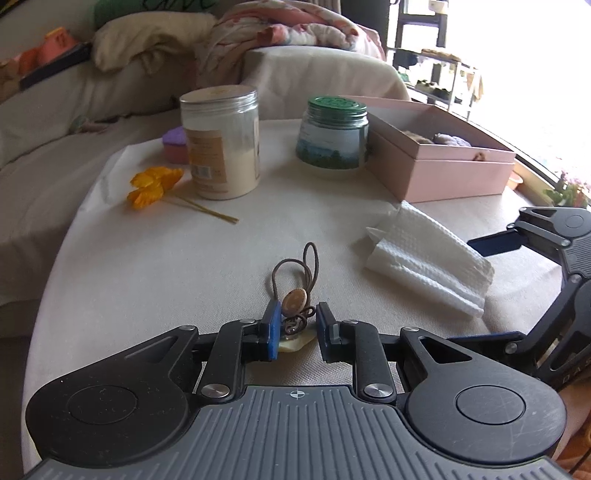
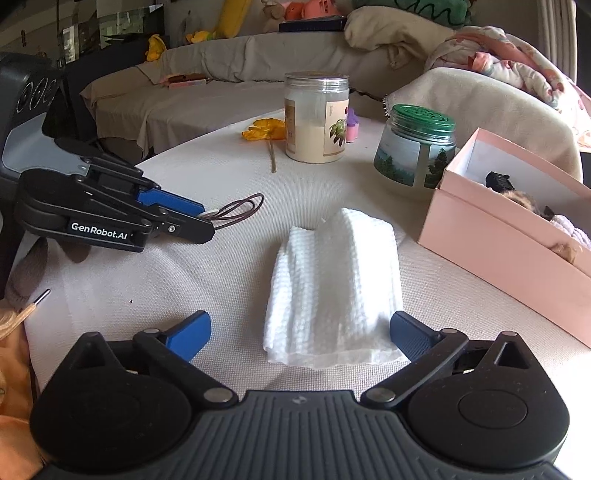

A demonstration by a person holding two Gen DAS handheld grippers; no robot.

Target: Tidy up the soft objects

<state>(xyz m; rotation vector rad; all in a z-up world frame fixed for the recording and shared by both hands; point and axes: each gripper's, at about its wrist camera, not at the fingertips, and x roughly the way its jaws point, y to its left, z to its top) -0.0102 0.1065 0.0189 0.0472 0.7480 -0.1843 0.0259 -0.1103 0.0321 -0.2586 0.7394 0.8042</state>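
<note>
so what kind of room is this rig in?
Most likely a home living room: a cloth-draped sofa heaped with bedding behind the cloth-covered table, and a shelf rack by a bright window.

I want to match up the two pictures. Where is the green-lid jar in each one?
Left wrist view: the green-lid jar stands upper middle, just left of the pink box.
Right wrist view: the jar stands upper right, again left of the box.
Shared landmark: the folded white paper towel.

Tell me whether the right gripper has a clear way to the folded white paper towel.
Probably yes: the right gripper stands open with the folded white paper towel lying between its blue fingers, nothing blocking.
</note>
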